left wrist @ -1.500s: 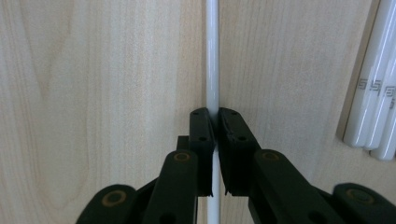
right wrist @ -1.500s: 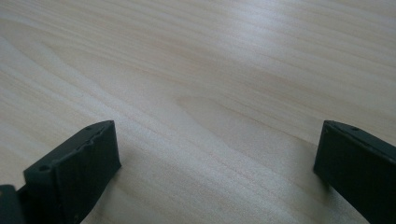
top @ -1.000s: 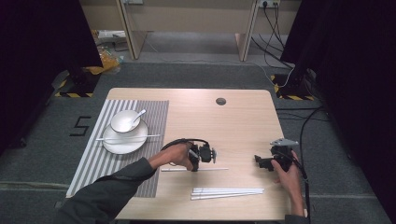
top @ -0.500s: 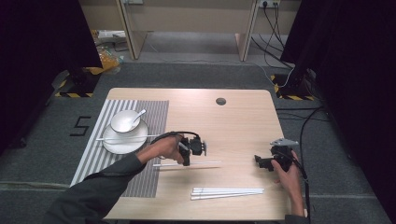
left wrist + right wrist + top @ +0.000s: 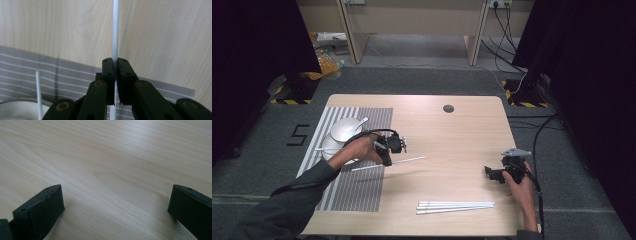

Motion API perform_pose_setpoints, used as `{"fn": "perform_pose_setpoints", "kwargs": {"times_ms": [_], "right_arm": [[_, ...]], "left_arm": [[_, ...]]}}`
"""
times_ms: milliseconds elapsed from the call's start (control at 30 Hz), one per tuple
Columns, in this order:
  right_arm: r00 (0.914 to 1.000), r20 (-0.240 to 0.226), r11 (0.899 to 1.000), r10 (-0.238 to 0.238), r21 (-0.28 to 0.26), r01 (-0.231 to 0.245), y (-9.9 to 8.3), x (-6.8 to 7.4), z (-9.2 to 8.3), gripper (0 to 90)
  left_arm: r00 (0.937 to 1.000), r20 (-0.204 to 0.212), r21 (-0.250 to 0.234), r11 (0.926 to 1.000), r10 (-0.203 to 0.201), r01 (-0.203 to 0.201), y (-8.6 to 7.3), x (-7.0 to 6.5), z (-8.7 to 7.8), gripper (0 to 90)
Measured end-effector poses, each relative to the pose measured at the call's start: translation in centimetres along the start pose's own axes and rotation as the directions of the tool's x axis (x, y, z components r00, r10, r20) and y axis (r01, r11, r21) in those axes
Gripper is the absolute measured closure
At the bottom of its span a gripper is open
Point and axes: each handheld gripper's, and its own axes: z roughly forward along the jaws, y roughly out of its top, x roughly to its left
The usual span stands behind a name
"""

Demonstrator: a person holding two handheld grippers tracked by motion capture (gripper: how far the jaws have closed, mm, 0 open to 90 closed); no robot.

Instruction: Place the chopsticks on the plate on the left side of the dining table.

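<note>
Left gripper is pinching one white chopstick, carrying it toward the plate at 9 o'clock. Next move probably needs a gentle lay-down on it. Right gripper idles, jaws spread wide.

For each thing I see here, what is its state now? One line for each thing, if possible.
Left gripper: shut on one white chopstick.
White chopstick: held, lifted over the table edge of the striped placemat.
Right gripper: open, nothing between its jaws.
Loose chopsticks: lying flat together on the table.
Bowl: upright on the plate, spoon resting in it.
</note>
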Motion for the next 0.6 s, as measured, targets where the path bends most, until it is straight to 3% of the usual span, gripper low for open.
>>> {"fn": "perform_pose_setpoints", "kwargs": {"times_ms": [267,600], "right_arm": [[1.0000,0.000,1.000,0.000,0.000,0.000,0.0,0.0,0.0,0.2],[1.0000,0.000,1.000,0.000,0.000,0.000,0.0,0.0,0.0,0.2]], "left_arm": [[0.9955,0.006,0.013,0.9954,-0.095,0.095,-3.9,2.3,0.1,84.5],[0.9818,-0.024,0.028,0.9816,-0.188,0.189,-7.6,4.5,0.2,84.5]]}}
